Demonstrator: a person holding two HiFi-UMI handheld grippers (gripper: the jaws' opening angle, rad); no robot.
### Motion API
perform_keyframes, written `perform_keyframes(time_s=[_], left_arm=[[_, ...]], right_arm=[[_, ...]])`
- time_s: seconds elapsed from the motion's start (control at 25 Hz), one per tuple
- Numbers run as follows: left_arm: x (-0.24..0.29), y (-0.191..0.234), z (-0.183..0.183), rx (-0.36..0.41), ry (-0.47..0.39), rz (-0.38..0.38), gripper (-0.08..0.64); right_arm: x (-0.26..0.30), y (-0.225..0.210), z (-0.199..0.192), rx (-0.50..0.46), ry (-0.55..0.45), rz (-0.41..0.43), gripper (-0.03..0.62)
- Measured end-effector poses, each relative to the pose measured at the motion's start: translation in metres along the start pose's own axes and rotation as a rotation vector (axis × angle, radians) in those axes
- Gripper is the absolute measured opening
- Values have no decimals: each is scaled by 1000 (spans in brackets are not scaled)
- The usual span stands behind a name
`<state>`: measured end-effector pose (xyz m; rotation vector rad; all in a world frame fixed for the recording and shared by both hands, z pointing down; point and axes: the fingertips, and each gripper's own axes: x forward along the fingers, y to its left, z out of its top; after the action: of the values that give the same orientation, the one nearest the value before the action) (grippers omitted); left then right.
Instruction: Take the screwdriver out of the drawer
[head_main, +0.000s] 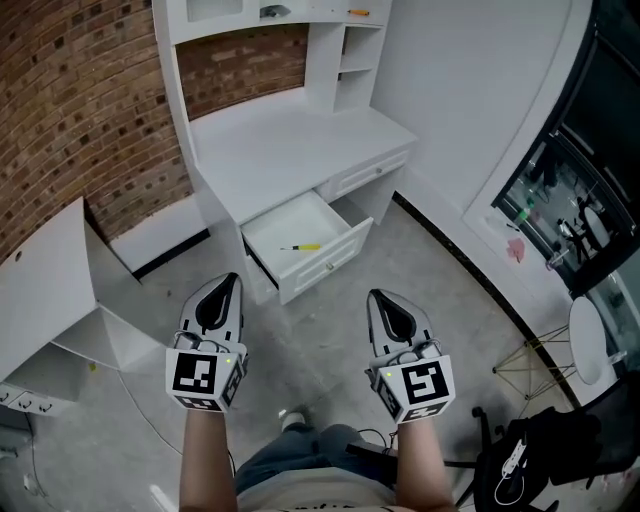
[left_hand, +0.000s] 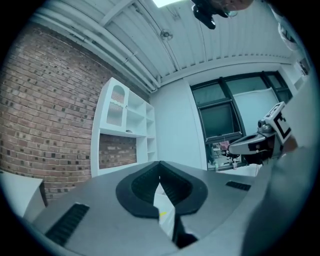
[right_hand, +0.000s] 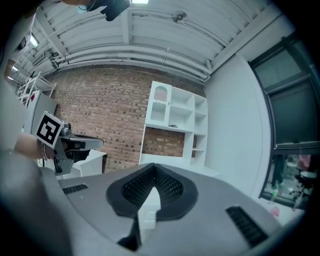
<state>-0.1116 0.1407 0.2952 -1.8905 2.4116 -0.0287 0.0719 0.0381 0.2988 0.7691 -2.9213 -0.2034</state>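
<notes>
A yellow-handled screwdriver lies in the open white drawer of the white desk. Both grippers are held level, side by side, short of the drawer, over the grey floor. My left gripper is shut with nothing in it, below and left of the drawer. My right gripper is shut and empty too, below and right of it. In the left gripper view the jaws meet at the tip, and a bit of yellow shows through the gap below. In the right gripper view the gripper is likewise closed on nothing.
A white shelf unit tops the desk against a brick wall. A low white cabinet stands at the left. A black chair and a wire-legged stool are at the right, by dark windows.
</notes>
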Motion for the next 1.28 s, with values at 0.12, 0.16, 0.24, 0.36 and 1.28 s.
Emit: perform_keyframes(time_s=[0.12, 0.16, 0.24, 0.36, 1.28], left_arm=[[16, 15, -4, -2, 12, -7, 14], [20, 20, -6, -4, 15, -8, 14], [30, 28, -10, -9, 23, -7, 14], [49, 37, -19, -13, 35, -12, 14], [363, 35, -84, 49, 179, -310, 14]], right_arm=[[23, -4, -1, 6, 17, -5, 12], [29, -5, -1, 11, 21, -8, 12], [42, -9, -4, 21, 28, -12, 12], [64, -15, -11, 27, 39, -12, 12], [260, -198, -83, 217, 140, -247, 12]])
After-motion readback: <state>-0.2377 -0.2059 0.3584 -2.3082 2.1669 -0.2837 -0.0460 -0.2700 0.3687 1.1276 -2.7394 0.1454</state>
